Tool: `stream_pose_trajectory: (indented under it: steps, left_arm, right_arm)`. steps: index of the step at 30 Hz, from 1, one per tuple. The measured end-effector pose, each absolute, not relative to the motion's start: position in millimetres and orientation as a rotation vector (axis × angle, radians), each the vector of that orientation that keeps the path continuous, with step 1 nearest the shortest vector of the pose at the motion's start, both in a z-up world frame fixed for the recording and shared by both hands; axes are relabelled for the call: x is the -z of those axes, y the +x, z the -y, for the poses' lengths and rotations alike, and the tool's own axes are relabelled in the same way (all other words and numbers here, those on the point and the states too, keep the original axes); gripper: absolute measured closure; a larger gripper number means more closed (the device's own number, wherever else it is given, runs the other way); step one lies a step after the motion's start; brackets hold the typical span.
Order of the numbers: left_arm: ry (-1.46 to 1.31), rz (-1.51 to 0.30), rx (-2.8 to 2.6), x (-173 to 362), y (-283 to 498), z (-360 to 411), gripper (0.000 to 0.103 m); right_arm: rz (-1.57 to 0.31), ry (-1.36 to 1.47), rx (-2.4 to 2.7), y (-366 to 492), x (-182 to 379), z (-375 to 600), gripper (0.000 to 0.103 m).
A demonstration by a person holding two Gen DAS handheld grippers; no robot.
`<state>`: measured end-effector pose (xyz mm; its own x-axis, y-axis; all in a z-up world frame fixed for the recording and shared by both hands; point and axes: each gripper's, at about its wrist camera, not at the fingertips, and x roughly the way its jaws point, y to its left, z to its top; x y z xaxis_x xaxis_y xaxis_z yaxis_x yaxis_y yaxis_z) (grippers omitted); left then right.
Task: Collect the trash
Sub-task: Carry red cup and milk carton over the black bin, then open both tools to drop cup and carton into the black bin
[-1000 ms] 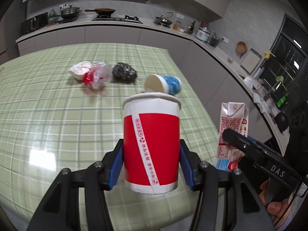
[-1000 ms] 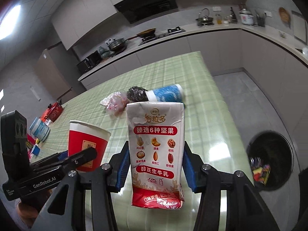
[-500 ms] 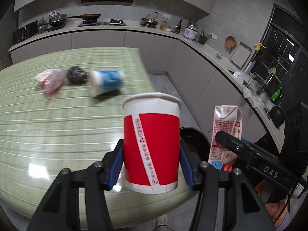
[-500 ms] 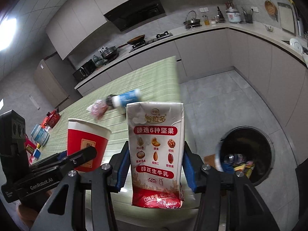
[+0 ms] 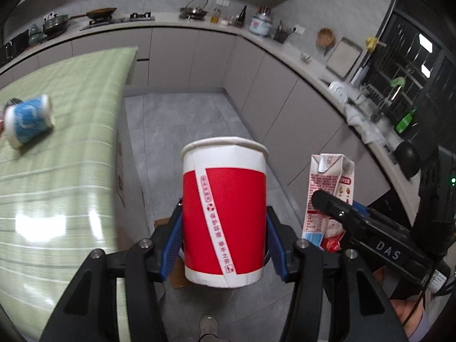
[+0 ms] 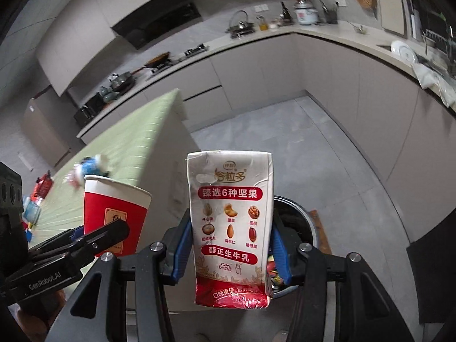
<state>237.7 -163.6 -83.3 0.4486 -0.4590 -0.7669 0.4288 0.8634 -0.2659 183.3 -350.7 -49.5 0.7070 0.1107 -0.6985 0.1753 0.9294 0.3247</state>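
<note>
My left gripper is shut on an upright red and white paper cup, held off the table's right edge above the grey floor. The cup also shows in the right wrist view. My right gripper is shut on a white and red milk carton, also seen in the left wrist view. The carton hangs in front of a round black trash bin on the floor, mostly hidden behind it. A blue and white cup lies on its side on the green checked table.
Grey kitchen counters with pots and dishes curve around the right side. The grey tiled floor lies between table and cabinets. A brown cardboard piece lies on the floor beneath the cup. Small items sit at the table's far left.
Both grippers have swung right, off the table and over the floor, still holding the cup and carton. The bin now sits right behind the carton; the table trash has slid to the left.
</note>
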Motion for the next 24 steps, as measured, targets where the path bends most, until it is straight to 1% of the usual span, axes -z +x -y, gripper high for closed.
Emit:
stream_pose_trajectory:
  steps: [9, 15, 17, 18, 19, 20, 21, 24]
  left_arm:
    - [0.017, -1.069, 0.444, 146.9, 251.5, 188.4, 0.047]
    - [0.039, -1.122, 0.405, 173.1, 258.5, 198.0, 0.044]
    - [0.04, -1.127, 0.384, 179.7, 262.7, 204.7, 0.041]
    - [0.045, -1.129, 0.373, 181.6, 264.9, 207.3, 0.041]
    - [0.057, -1.146, 0.357, 186.9, 267.7, 208.8, 0.038]
    - [0.063, -1.163, 0.347, 190.2, 270.2, 210.6, 0.033]
    - [0.07, -1.183, 0.33, 193.8, 272.4, 211.2, 0.031]
    - [0.053, -1.182, 0.311, 185.7, 273.3, 210.3, 0.031]
  right_arm:
    - [-0.921, 0.401, 0.009, 215.6, 131.0, 392.0, 0.051]
    - [-0.981, 0.388, -0.02, 233.8, 163.8, 395.3, 0.05]
    - [-0.992, 0.388, -0.02, 238.9, 172.1, 397.7, 0.05]
    - [-1.002, 0.381, -0.011, 242.4, 176.4, 399.0, 0.049]
    - [-1.011, 0.376, -0.007, 245.9, 180.6, 400.4, 0.045]
    - [-1.017, 0.371, 0.003, 248.7, 183.2, 401.3, 0.042]
    - [-1.02, 0.368, 0.013, 251.8, 184.1, 402.5, 0.037]
    - [-1.003, 0.372, 0.036, 251.3, 180.6, 409.9, 0.037]
